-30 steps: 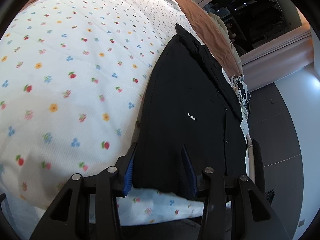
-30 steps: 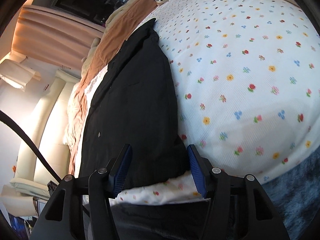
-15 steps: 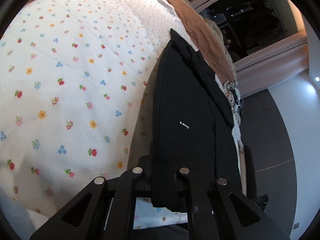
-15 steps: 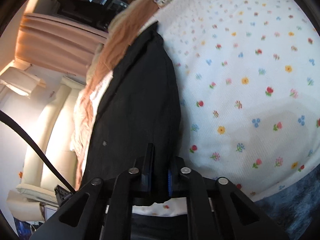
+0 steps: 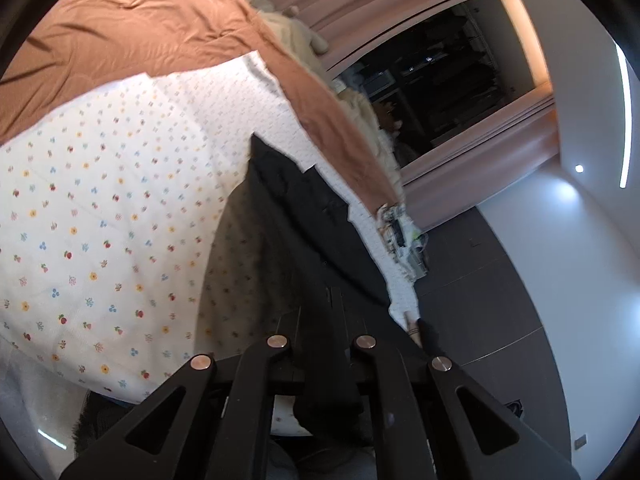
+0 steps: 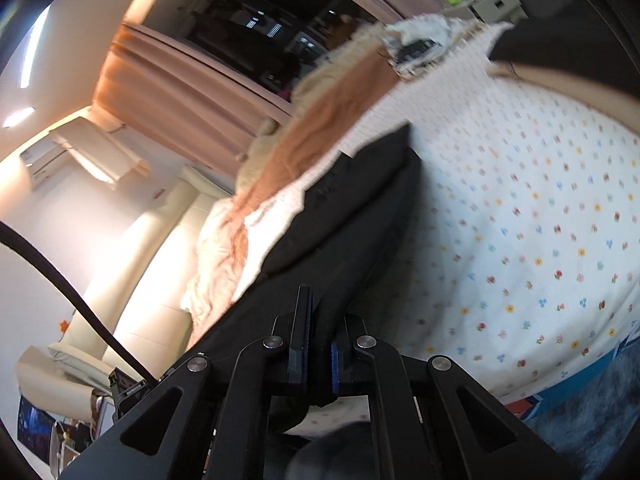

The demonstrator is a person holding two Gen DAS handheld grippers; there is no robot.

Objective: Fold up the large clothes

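Over on the left wrist view, the left gripper (image 5: 322, 320) is clamped on the black garment's (image 5: 288, 216) near hem, lifted off the floral sheet (image 5: 100, 220). Right wrist view: right gripper (image 6: 318, 344) pinches it too. Uneven lifting could skew the fold, I'd guess; thick fabric might slip.

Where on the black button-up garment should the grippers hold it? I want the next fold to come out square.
At the near hem corners, coming in from the bed's foot edge. The black button-up garment lies lengthwise with its collar end far away. The left gripper and right gripper are shut on that near hem, lifting it off the floral bedspread.
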